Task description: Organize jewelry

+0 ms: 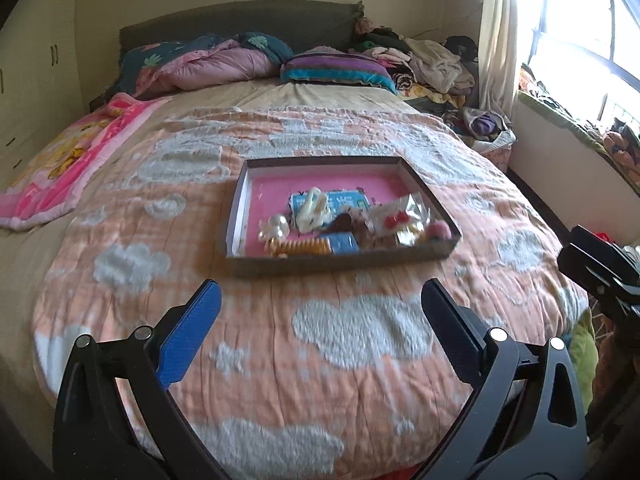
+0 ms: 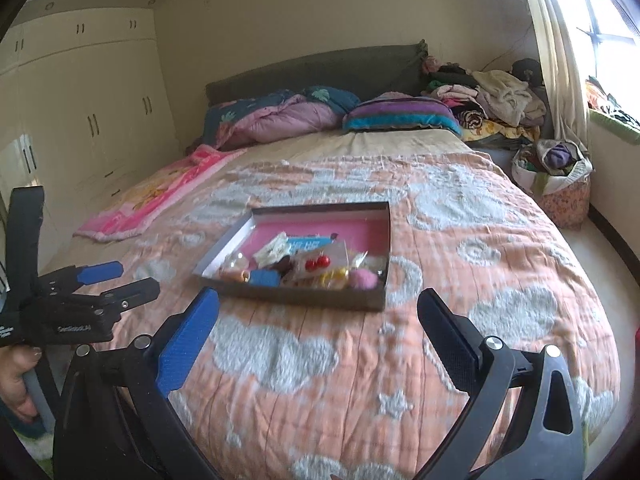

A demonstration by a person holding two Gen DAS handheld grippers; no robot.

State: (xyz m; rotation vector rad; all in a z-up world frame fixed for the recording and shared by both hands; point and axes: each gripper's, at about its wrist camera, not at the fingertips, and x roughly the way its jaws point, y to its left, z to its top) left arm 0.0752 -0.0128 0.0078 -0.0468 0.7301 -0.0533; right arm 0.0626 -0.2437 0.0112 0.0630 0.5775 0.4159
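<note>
A shallow brown tray with a pink floor (image 1: 256, 196) (image 2: 352, 224) lies on the bed's orange cloud quilt. It holds a heap of jewelry and hair pieces: a white clip (image 1: 314, 210), pearl piece (image 1: 276, 228), gold coil (image 1: 304, 246), blue cards, red cherry earrings (image 2: 318, 263) in a clear packet, and a pink pompom (image 2: 363, 279). My left gripper (image 1: 320, 300) is open and empty, above the quilt just short of the tray. It also shows in the right wrist view (image 2: 124, 276). My right gripper (image 2: 318, 308) is open and empty, near the tray's front edge.
Folded duvets and a striped pillow (image 2: 400, 118) lie at the headboard. A pink blanket (image 1: 68, 160) lies at the bed's left. Piled clothes (image 2: 500, 96) and a full bag (image 2: 556, 184) stand right, by the window. Wardrobes (image 2: 80, 112) line the left wall.
</note>
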